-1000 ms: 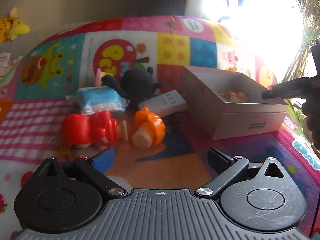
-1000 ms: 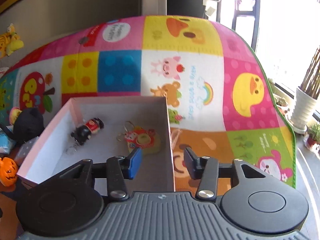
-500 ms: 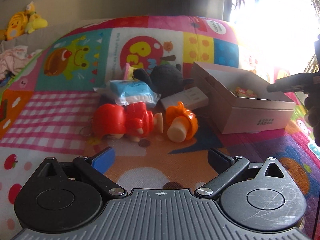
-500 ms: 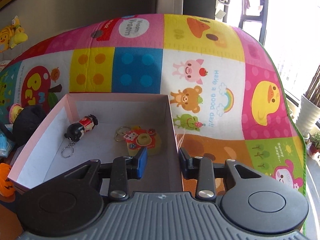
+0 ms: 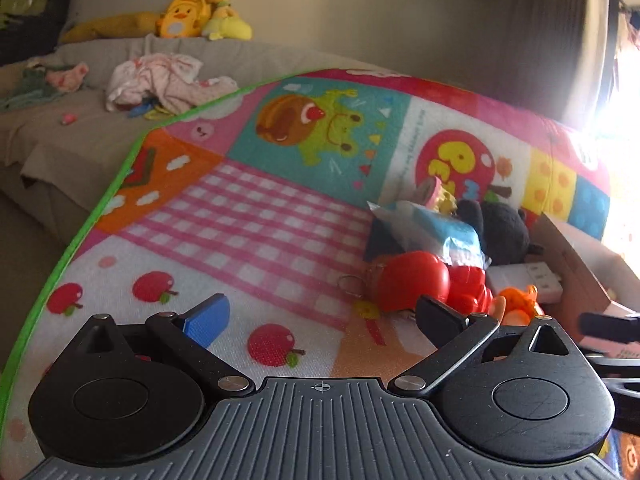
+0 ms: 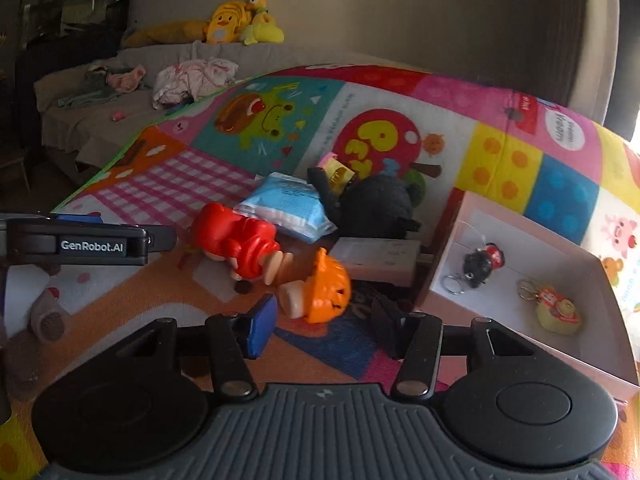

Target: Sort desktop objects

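A pile of objects lies on the colourful play mat point(image 6: 500, 160): a red toy figure point(image 6: 236, 240), an orange pumpkin toy point(image 6: 324, 292), a blue tissue pack point(image 6: 286, 204), a black plush point(image 6: 376, 204) and a white power strip point(image 6: 376, 260). The open pink box point(image 6: 560, 356) at the right holds a black keychain figure point(image 6: 482, 262) and a yellow keychain point(image 6: 556, 310). My right gripper point(image 6: 324, 332) is open and empty, just in front of the pumpkin toy. My left gripper point(image 5: 320, 316) is open and empty, left of the red toy point(image 5: 412, 286).
A grey sofa point(image 6: 132, 80) with crumpled clothes point(image 6: 192, 80) and yellow plush toys point(image 6: 240, 20) stands behind the mat's far left edge. The left gripper's body point(image 6: 80, 242) shows at the left of the right wrist view. A small cylinder point(image 6: 48, 318) lies near it.
Both grippers have swung left. The right one left the box and now faces the toy pile with its jaws wider. The left one now faces the mat's left side.
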The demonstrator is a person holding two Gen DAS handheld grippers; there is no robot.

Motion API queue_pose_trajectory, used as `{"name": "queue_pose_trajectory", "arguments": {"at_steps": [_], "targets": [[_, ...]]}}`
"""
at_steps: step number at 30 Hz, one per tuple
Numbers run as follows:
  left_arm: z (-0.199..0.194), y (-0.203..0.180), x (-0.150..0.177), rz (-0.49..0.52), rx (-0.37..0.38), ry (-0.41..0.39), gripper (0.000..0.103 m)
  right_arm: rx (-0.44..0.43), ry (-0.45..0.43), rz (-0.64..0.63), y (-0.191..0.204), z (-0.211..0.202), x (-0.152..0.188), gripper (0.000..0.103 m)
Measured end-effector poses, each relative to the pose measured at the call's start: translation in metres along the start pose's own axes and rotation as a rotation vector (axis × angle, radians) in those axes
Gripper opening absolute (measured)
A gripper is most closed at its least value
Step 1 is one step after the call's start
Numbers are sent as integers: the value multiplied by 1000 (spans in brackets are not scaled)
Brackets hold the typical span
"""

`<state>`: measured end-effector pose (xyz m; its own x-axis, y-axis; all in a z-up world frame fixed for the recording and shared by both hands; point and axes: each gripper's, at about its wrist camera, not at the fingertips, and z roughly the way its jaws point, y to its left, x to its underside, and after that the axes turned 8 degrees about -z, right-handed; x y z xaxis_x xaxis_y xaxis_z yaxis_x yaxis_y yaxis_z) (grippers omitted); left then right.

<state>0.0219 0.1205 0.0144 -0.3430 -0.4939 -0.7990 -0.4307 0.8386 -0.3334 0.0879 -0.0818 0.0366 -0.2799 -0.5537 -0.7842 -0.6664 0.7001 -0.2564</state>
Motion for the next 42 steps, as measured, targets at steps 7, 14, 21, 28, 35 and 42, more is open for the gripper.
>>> {"name": "queue_pose_trajectory", "arguments": {"at_steps": [7, 14, 21, 28, 35, 42], "targets": [[0, -4, 2, 12, 16, -2, 102, 29, 82, 33, 3, 52, -9, 50], [-1, -4, 3, 16, 19, -6, 103, -85, 76, -1, 1, -3, 15, 37], [-7, -18, 9, 98, 41, -5, 103, -13, 72, 39, -25, -64, 59, 39], [-19, -71, 36, 364, 154, 34, 103, 181, 90, 287, -76, -85, 99, 56], [-1, -107, 45, 412, 109, 130, 68, 200, 68, 352, -79, -100, 121, 72], [11, -122, 54, 467, 128, 162, 46, 188, 46, 391, -79, -103, 131, 82]]}}
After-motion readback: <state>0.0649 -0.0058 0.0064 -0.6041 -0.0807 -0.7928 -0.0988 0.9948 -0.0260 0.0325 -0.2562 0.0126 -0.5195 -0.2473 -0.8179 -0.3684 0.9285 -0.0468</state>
